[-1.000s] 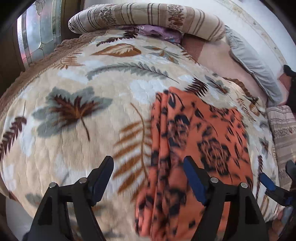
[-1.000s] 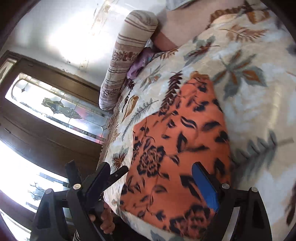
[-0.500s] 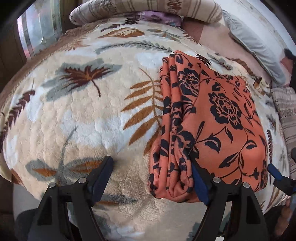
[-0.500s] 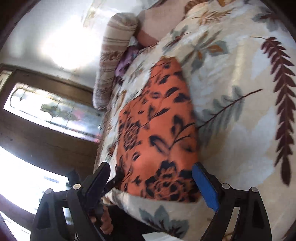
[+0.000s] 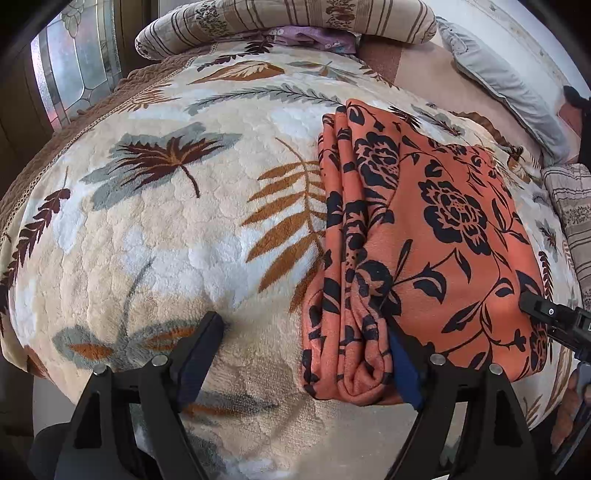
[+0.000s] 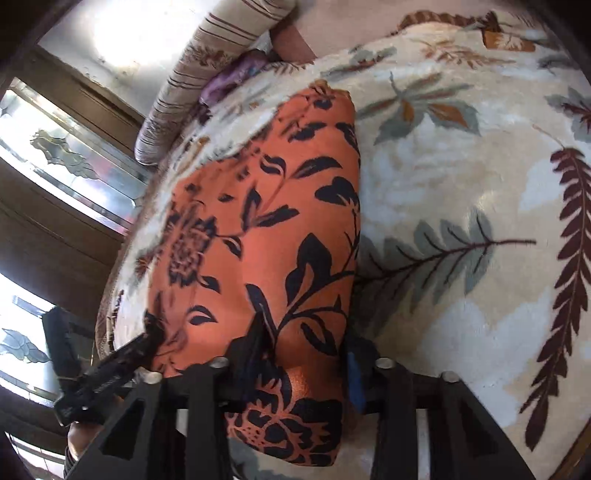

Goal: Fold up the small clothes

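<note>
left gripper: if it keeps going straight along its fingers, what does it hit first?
Probably the leaf-print blanket between the fingers of the left gripper; its right finger already touches the folded orange garment. Jaws are opening. Depth is unclear.

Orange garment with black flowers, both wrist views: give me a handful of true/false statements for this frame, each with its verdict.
1. The orange black-flowered garment lies folded on a plush leaf-patterned blanket. True.
2. The right gripper has the garment's near corner between its jaws. True; the jaws are closing.
3. The left gripper is clamped shut on the garment. False; its jaws stand wide, one finger on the blanket, one at the folded edge.
4. The garment hangs in the air. False; it rests on the blanket.
5. A striped bolster pillow lies at the bed's far end. True.
</note>
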Tool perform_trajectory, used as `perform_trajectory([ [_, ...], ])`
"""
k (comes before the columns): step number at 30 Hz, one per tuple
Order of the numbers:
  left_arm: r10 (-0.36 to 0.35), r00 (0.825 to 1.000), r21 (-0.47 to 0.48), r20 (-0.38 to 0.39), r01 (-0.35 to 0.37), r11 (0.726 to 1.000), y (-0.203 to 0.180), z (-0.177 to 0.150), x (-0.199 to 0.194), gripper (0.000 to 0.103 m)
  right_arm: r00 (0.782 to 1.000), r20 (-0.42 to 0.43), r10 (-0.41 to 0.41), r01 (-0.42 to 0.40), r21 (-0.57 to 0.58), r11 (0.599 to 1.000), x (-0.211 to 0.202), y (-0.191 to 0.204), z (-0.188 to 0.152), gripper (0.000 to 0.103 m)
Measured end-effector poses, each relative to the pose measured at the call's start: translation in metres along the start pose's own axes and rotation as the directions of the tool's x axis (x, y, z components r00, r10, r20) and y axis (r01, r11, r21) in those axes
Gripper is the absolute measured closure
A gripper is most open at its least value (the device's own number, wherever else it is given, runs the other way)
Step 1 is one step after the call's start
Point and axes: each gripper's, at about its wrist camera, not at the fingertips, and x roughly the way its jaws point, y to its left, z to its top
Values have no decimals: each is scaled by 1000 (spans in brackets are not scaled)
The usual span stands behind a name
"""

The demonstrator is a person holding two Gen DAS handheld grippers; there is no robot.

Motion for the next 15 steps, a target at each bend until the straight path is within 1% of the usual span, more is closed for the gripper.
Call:
perform_trajectory([
  [2, -1, 1000, -10, 0, 1, 1000, 1, 2, -5, 18, 997, 20, 77, -79, 73, 994, -9, -9, 3, 40],
  [3, -3, 1000, -18, 12, 3, 1000, 1, 4, -10, 19, 992, 46, 115, -119, 92, 989, -17, -12, 8, 37],
  [5, -3, 999, -11, 35, 3, 1000, -1, 5, -15, 19, 981, 108, 159, -170, 101, 980, -30, -17, 20, 27],
  [7, 16, 1000, 10, 26, -16, 1000, -3, 5, -11, 19, 971, 145, 188, -206, 126, 970, -30, -24, 41, 25],
  [8, 14, 1000, 9, 15, -14, 1000, -3, 4, -7, 18, 970, 147, 193, -214, 143, 966, -24, -29, 53, 25],
  [10, -1, 1000, -12, 11, 1, 1000, 0, 2, -4, 18, 971, 129, 201, -222, 179, 958, -7, -38, 76, 25],
  [12, 1, 1000, -8, 11, -1, 1000, -1, 3, -4, 18, 976, 91, 200, -216, 221, 951, 20, -43, 101, 25],
  [13, 3, 1000, -4, 14, -3, 1000, -1, 2, -3, 18, 975, 78, 209, -222, 234, 947, 30, -43, 110, 25],
  [14, 4, 1000, -3, 15, -4, 1000, -2, 2, -3, 18, 975, 60, 214, -222, 238, 946, 40, -43, 118, 37],
  [15, 3, 1000, -2, 17, -3, 1000, -2, 1, -2, 18, 981, 42, 188, -192, 212, 958, 46, -38, 124, 54],
])
